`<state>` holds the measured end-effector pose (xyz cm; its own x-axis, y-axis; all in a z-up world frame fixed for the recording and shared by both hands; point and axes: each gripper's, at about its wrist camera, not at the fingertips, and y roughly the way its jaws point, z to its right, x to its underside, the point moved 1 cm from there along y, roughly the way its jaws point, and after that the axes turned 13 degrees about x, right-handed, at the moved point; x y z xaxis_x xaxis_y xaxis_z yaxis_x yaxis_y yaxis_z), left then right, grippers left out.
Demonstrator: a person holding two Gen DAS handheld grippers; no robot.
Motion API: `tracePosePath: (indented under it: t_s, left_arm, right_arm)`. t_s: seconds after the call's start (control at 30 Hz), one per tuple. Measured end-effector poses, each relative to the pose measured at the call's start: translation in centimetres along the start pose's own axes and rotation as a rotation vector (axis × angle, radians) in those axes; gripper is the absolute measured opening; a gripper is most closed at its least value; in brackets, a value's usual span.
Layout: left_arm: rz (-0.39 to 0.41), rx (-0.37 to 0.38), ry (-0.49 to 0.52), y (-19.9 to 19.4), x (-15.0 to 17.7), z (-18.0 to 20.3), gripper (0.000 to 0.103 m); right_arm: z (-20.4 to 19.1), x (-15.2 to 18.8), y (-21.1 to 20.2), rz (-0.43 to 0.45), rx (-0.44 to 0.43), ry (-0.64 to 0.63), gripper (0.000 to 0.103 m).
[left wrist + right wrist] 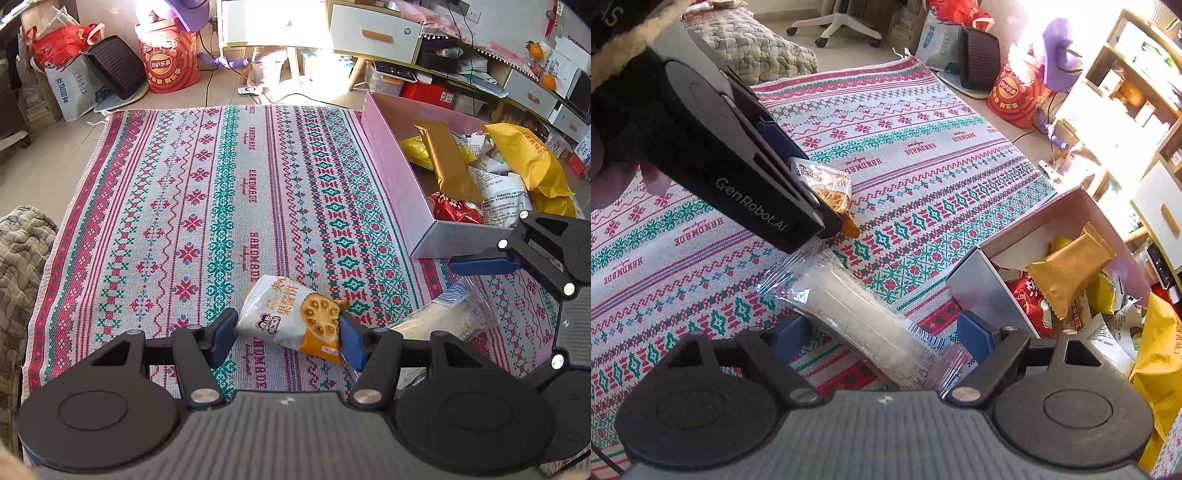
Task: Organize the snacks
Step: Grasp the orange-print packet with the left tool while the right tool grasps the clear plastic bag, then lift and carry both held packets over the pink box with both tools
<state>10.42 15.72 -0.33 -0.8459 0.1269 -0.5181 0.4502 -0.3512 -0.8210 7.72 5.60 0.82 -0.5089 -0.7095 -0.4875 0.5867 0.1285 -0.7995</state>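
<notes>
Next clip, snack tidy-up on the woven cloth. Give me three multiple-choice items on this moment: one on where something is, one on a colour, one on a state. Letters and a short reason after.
1. Where does the clear-wrapped packet lie?
A. in the box
B. on the patterned cloth, beside the box
C. on the white cabinet

2. What colour is the outer wall of the snack box?
A. pink
B. black
C. green

3. What is the left gripper doing?
A. gripping the white-and-orange biscuit packet
B. hanging open with nothing in it
C. gripping the clear-wrapped packet

Answers:
1 B, it lies on the cloth under the right gripper, outside the box corner.
2 A, the long side wall shows pink in the left wrist view.
3 A, both blue pads press the packet's two ends.
</notes>
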Motion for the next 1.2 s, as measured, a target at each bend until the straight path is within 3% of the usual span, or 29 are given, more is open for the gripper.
tracePosePath:
  t_s: [0.27, 0.53, 0.73, 1.2]
  left_arm:
    - [-0.002, -0.001, -0.035, -0.2, -0.1, -0.5, 0.065]
    - [0.003, 0.0, -0.044, -0.5, 0.0, -0.8, 0.065]
    - [0.009, 0.005, -0.044, -0.8, -0.2, -0.7, 0.065]
    - [0.043, 0.046, 0.002, -1.3, -0.3, 1.9, 0.065]
  right_arm:
    - [0.4, -0.1, 0.1, -0.059, -0.108, 0.097, 0.049]
    - [-0.5, -0.2, -0.7, -0.055, -0.096, 0.093, 0.023]
    - [-0.1, 1.0, -1.9, -0.062, -0.081, 0.15, 0.018]
    - [4.8, 5.9, -5.1, -0.076, -0.112, 0.459, 0.017]
